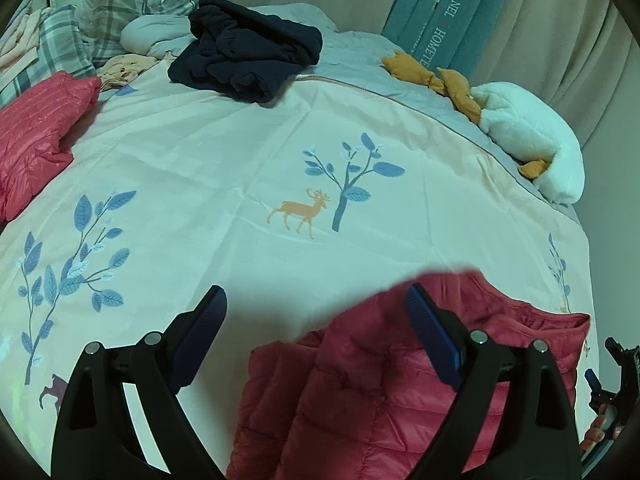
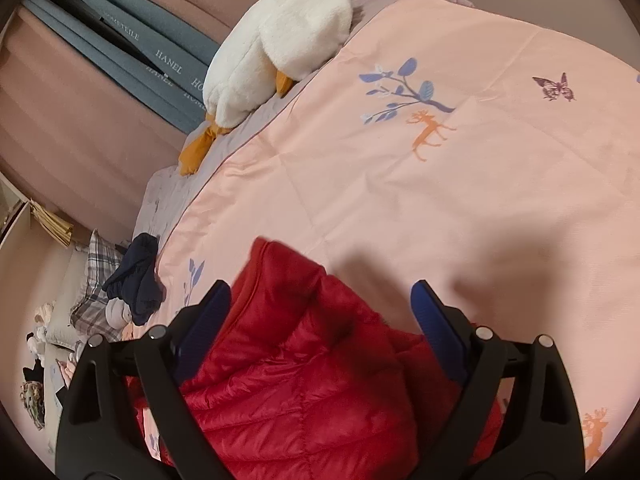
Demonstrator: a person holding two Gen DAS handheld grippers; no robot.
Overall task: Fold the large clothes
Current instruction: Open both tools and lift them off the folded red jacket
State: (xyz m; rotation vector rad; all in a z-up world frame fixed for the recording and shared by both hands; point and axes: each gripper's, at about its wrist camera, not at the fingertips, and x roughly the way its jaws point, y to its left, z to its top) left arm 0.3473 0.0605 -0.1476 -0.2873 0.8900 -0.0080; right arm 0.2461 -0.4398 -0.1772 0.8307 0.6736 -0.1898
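A red quilted down jacket (image 1: 360, 392) lies on the pink printed bedspread (image 1: 224, 168) at the near edge of the bed. My left gripper (image 1: 316, 300) hovers over its left part, open, with the right finger above the jacket and the left finger above bare bedspread. In the right wrist view the same jacket (image 2: 304, 360) fills the space between the spread fingers of my right gripper (image 2: 320, 296), which is open and holds nothing. A second red quilted garment (image 1: 36, 136) lies at the left edge of the bed.
A dark navy garment (image 1: 248, 52) is bunched at the far side of the bed. A white and orange plush toy (image 1: 528, 136) lies along the right edge by the curtain. Plaid pillows (image 1: 132, 4) sit at the head. The other gripper (image 1: 612, 384) shows at the far right.
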